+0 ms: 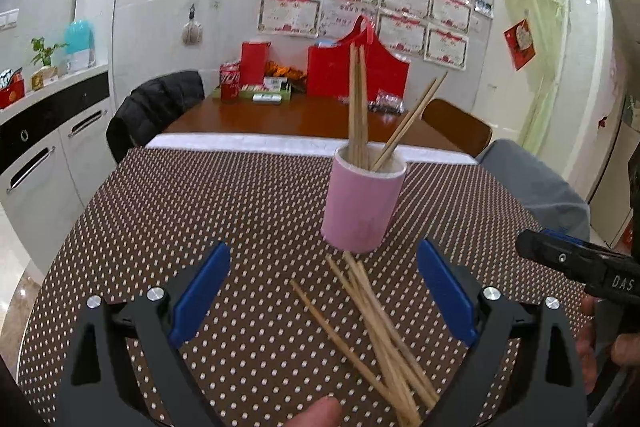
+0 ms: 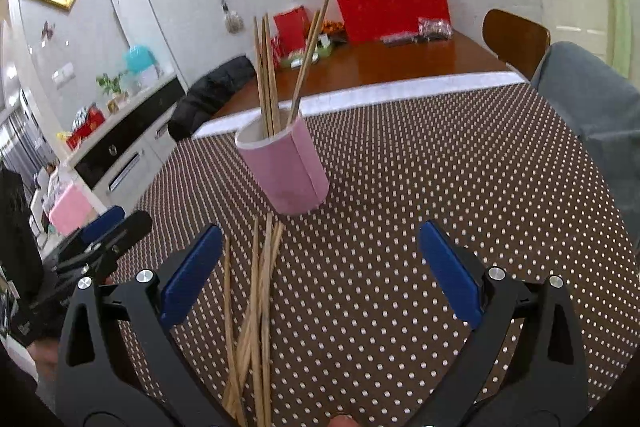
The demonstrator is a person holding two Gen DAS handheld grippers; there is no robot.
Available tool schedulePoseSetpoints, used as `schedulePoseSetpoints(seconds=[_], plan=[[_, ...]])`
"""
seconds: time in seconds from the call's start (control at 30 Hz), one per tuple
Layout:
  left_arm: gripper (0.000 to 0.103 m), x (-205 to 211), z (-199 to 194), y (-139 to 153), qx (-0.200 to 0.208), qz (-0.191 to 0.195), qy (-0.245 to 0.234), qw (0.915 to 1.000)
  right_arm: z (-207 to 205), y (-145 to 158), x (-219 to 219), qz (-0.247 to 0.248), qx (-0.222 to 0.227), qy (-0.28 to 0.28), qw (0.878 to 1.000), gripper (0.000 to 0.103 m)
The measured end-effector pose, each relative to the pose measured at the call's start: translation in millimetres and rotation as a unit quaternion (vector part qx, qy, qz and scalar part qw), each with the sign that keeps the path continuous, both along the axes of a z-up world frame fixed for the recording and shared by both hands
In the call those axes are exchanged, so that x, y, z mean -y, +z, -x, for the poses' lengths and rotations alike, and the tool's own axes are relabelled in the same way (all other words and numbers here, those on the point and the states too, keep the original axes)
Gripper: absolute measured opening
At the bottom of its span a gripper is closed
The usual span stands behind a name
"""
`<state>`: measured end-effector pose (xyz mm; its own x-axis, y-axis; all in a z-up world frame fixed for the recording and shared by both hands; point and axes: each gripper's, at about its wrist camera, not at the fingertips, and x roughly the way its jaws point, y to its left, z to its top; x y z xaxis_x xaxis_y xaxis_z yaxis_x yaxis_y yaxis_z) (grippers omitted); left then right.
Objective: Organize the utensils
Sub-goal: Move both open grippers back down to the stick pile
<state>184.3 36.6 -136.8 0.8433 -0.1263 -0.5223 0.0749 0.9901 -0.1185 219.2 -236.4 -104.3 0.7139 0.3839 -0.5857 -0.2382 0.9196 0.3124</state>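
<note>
Both grippers: left gripper [image 1: 322, 301] and right gripper [image 2: 320, 277] spread, empty.
Loose chopsticks [image 1: 376, 327]: lower centre, before pink holder [image 1: 362, 205].

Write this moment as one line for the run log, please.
left gripper: open, empty | right gripper: open, empty | pink cylindrical cup: upright, some wooden chopsticks inside | loose wooden chopsticks: piled on dotted brown tablecloth

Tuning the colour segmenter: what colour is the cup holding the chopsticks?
Pink, with a pale whitish rim; the cup shows best in the left wrist view.

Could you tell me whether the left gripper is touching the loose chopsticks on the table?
Apart: in the left wrist view the left gripper is open, and the loose chopsticks lie between its fingers, touching neither.
</note>
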Motion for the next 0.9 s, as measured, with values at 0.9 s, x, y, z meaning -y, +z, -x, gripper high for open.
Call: schedulePoseSetpoints(seconds=[0.9], plan=[[0.093, 4.1, -12.6, -95.8, -0.191, -0.070, -0.004, 0.9791, -11.4, -90.4, -73.4, 0.136, -0.133, 0.137, 0.972, 0.097]])
